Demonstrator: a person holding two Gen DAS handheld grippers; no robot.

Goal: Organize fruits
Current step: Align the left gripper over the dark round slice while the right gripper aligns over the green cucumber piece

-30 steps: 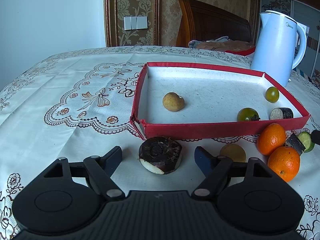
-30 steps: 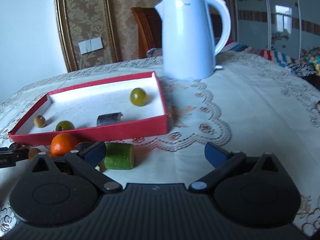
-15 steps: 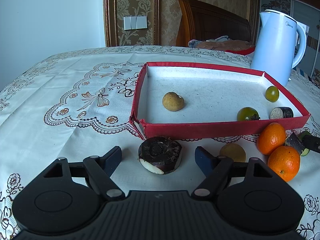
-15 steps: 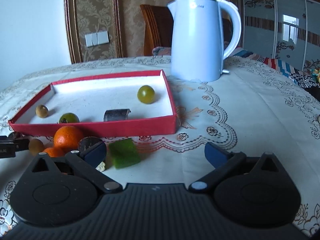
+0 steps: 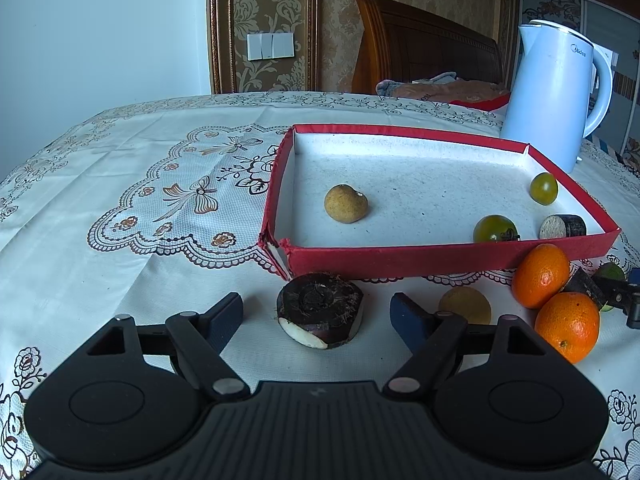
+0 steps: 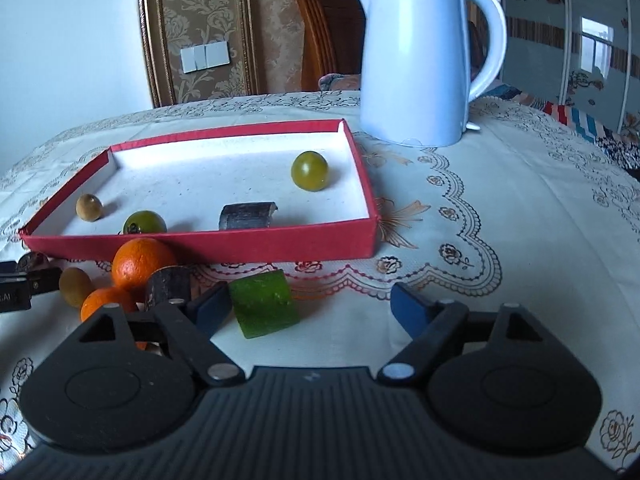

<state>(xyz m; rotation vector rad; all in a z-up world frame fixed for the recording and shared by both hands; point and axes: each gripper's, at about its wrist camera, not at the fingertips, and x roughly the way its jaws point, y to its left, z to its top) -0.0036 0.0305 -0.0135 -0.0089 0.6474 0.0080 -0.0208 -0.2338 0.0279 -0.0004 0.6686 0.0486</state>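
Note:
A red tray point(image 5: 440, 255) point(image 6: 200, 240) holds a tan fruit point(image 5: 345, 209), two green tomatoes point(image 5: 495, 229) point(image 6: 309, 170) and a dark cut piece point(image 6: 248, 215). My left gripper point(image 5: 318, 314) is open around a dark water chestnut point(image 5: 321, 309) on the cloth in front of the tray. Two oranges point(image 5: 541, 275) point(image 5: 567, 326) and a tan fruit point(image 5: 465, 305) lie to its right. My right gripper point(image 6: 310, 306) is open, with a green cucumber piece point(image 6: 264, 303) between the fingers, near the left one. A dark piece point(image 6: 168, 283) lies beside it.
A white electric kettle point(image 5: 556, 92) point(image 6: 424, 56) stands behind the tray's right corner. The table has a lace-patterned cloth point(image 5: 160, 200). A wooden chair back point(image 5: 420, 40) is behind the table.
My right gripper has shifted left and forward, so the cucumber piece now sits between its fingers. The left gripper has hardly moved.

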